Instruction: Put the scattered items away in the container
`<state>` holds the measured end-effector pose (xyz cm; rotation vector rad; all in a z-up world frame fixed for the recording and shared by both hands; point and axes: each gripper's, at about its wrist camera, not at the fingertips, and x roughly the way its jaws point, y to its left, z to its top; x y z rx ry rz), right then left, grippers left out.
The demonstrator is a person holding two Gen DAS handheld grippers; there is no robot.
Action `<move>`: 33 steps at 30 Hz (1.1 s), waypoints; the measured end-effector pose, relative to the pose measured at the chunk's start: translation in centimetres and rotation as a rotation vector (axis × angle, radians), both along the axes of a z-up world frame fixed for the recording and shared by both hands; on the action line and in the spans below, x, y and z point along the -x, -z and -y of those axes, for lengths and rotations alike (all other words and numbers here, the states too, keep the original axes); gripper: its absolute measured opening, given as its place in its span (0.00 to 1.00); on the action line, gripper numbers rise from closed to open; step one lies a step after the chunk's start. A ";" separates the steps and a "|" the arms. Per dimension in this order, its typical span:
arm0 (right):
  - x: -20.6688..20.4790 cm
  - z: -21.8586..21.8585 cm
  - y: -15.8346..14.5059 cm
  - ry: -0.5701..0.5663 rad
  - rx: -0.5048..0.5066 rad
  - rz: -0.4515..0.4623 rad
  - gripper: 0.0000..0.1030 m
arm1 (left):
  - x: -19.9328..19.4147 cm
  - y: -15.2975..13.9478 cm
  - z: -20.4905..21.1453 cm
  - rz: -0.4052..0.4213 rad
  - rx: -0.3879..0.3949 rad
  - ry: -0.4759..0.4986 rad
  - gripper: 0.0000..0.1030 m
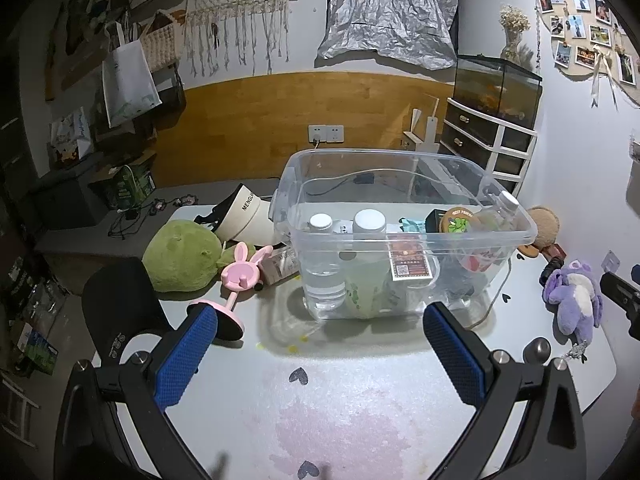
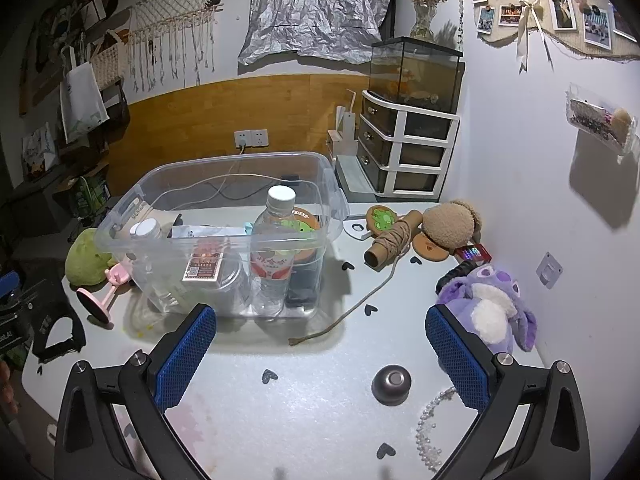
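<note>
Both claws sit nearest the lenses, the left claw [image 1: 320, 354] and the right claw [image 2: 322, 354] each spread wide with nothing between the blue pads [image 2: 184, 354], hovering above the pale tabletop [image 1: 360, 400], so neither has yet committed to a pick. Just ahead of the right claw lie a small metal bell [image 2: 391, 384] and a bead string [image 2: 430, 432], with a purple plush [image 2: 490, 308] off to its right. Further in stands the clear container [image 1: 400, 236], mid-tabletop within reach of both sides, already holding a water bottle [image 2: 274, 256] and jars. Loose items ring it: a pink bunny stand [image 1: 236, 280] and green plush [image 1: 184, 256] to its left, a twine spool [image 2: 394, 242] and brown plush [image 2: 450, 224] behind right. The tidying looks partly done.
</note>
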<state>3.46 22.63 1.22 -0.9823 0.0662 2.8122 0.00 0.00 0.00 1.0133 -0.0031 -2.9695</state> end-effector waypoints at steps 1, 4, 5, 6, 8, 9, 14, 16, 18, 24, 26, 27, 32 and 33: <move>0.0 0.0 0.0 0.000 0.000 0.001 1.00 | 0.0 0.0 0.0 0.002 0.002 -0.002 1.00; 0.0 -0.1 -0.2 -0.001 0.000 0.003 1.00 | 0.1 0.0 0.2 0.010 -0.002 -0.003 1.00; 0.0 -0.1 -0.2 -0.002 0.000 0.003 1.00 | 0.3 0.0 0.4 0.014 -0.007 0.002 1.00; 0.0 -0.1 -0.3 -0.002 0.000 0.004 1.00 | 0.3 0.0 0.5 0.014 -0.006 0.002 1.00; 0.0 -0.1 -0.3 -0.003 -0.001 0.005 1.00 | 0.3 0.0 0.4 0.006 -0.001 0.000 1.00; 0.0 -0.2 -0.4 -0.003 -0.001 0.006 1.00 | 0.1 0.1 0.0 -0.001 0.001 -0.002 1.00; 0.2 -0.4 -0.2 -0.003 -0.004 0.011 1.00 | -0.2 0.2 -0.6 0.000 0.008 -0.003 1.00; 0.3 -0.6 -0.3 -0.004 -0.001 0.013 1.00 | -0.2 0.2 -0.6 0.003 0.008 -0.002 1.00; 0.2 0.2 0.1 -0.007 -0.020 0.009 1.00 | 0.3 0.2 -0.1 0.011 0.001 0.000 1.00; 0.4 0.0 0.1 -0.008 -0.018 0.013 1.00 | 0.2 0.4 -0.3 0.014 0.000 -0.003 1.00; 0.5 0.1 0.2 -0.008 -0.018 0.013 1.00 | 0.4 0.5 -0.4 0.014 0.001 -0.005 1.00; 0.4 0.1 0.2 -0.009 -0.020 0.013 1.00 | 0.4 0.5 -0.5 0.014 0.001 -0.006 1.00; 0.5 0.3 0.3 -0.016 -0.021 0.021 1.00 | 0.4 0.3 -0.1 0.021 -0.004 -0.006 1.00; 0.5 0.4 0.4 -0.017 -0.022 0.022 1.00 | 0.4 0.3 -0.1 0.021 -0.005 -0.005 1.00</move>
